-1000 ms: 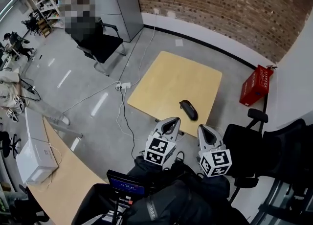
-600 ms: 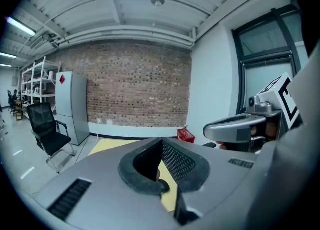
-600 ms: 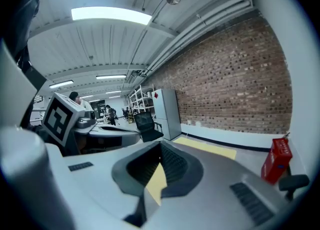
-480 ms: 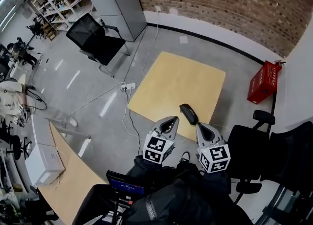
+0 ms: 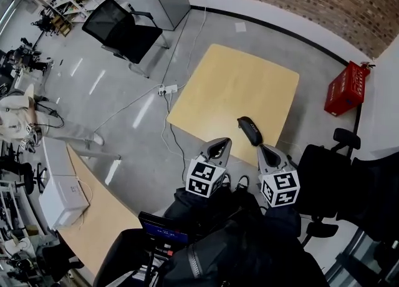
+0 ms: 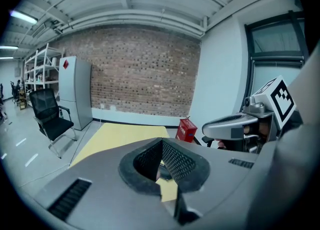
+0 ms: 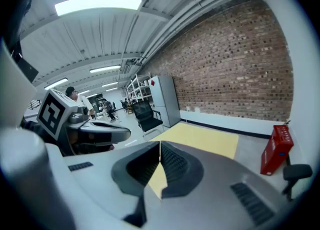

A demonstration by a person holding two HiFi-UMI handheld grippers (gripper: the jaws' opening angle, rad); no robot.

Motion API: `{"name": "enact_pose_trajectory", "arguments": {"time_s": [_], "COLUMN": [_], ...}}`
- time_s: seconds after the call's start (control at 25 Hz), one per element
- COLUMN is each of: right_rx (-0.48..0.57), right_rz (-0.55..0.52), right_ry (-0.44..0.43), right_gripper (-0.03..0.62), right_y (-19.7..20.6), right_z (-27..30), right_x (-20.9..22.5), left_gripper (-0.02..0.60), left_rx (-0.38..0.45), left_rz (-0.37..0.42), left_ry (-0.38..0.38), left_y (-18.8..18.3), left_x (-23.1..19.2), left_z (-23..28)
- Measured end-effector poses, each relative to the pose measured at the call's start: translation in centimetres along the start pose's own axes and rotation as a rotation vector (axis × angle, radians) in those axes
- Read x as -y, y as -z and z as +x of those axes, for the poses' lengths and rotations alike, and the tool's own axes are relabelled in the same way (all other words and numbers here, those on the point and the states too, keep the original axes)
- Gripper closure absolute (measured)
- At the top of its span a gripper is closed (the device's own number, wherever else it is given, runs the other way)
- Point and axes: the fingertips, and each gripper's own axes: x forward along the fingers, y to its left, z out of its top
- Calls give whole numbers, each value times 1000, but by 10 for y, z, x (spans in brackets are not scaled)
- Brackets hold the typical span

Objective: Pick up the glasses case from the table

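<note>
Now we see left hand-held gripper [image 5: 219, 147] and right hand-held gripper [image 5: 266, 153] at lower centre, both jaws closed together; black glasses case [image 5: 251, 131] on worktop [image 5: 237, 83] near edge, just above them.

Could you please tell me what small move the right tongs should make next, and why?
Probably open the right tongs first: their jaws are shut together on nothing, and the black glasses case lies just ahead of them, by the near edge of the table.
</note>
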Motion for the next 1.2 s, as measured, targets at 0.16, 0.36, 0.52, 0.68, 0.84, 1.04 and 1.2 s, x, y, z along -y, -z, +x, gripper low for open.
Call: {"name": "enact_pose_trajectory", "arguments": {"time_s": [0.16, 0.36, 0.52, 0.68, 0.84, 1.04, 1.2], "right_rx": [-94, -221, -308, -391, -473, -565, -622], "right_rz": [1, -29, -58, -89, -113, -139, -164], "right_ry": [35, 52, 45, 22, -2, -3, 7], "right_gripper": [589, 589, 586, 538, 477, 383, 325], "right_y": [29, 64, 89, 113, 138, 161, 177], "right_z": [23, 53, 75, 93, 113, 141, 164], "right_x": [3, 21, 30, 41, 55, 76, 94], "left_gripper": [581, 581, 581, 581, 581, 581, 581], "left_rx": [-68, -143, -188, -218, -244, -267, -285], "left_rz": [-40, -67, -93, -123, -153, -185, -210], "left_ry": [5, 9, 9, 2, -8, -18, -13], "left_y": [32, 60, 81, 98, 117, 134, 149], "left_x": [-24, -43, -54, -60, -66, -73, -73], "left_z": [6, 18, 26, 34, 41, 44, 49]}}
